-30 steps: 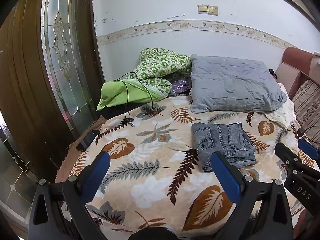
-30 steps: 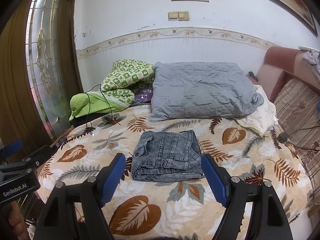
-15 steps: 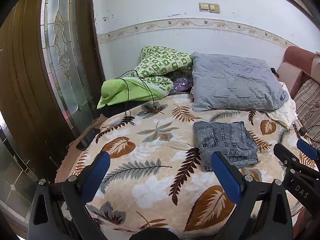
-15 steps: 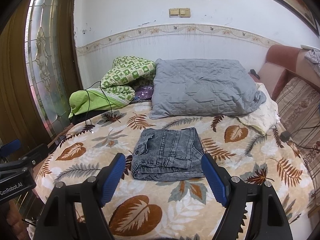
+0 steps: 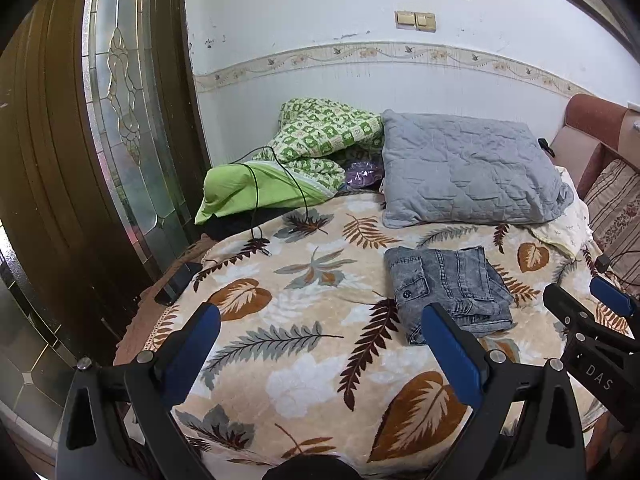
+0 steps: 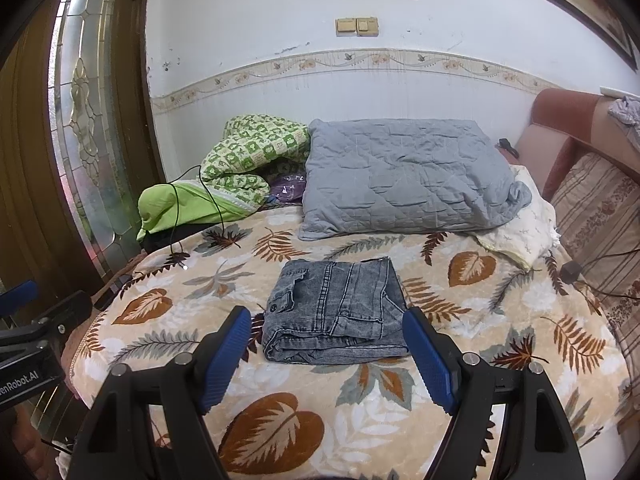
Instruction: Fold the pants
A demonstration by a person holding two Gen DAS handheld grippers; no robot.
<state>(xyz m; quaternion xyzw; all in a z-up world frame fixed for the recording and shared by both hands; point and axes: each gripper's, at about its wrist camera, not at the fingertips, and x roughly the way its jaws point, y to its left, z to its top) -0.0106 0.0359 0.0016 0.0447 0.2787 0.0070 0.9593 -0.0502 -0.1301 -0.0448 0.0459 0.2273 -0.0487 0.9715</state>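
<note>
Grey denim pants (image 6: 334, 312) lie folded into a compact rectangle on the leaf-patterned blanket (image 6: 280, 432); the left wrist view shows the same pants (image 5: 446, 286) to the right of centre. My right gripper (image 6: 328, 326) is open, hovering short of the pants' near edge, its blue pads apart with nothing between them. My left gripper (image 5: 320, 320) is open too, over bare blanket left of the pants. The right gripper's fingertips (image 5: 610, 300) show at the right edge of the left wrist view.
A grey quilted pillow (image 6: 404, 176) lies behind the pants by the wall. A green checked quilt (image 6: 256, 152) and lime pillow (image 6: 172, 204) with a black cable fill the back left. A glass-panelled wooden door (image 5: 120, 120) stands left, a padded headboard (image 6: 568, 136) right.
The views have shifted only slightly; the left gripper drifted a little. The pants lie unchanged and both grippers stay open.
</note>
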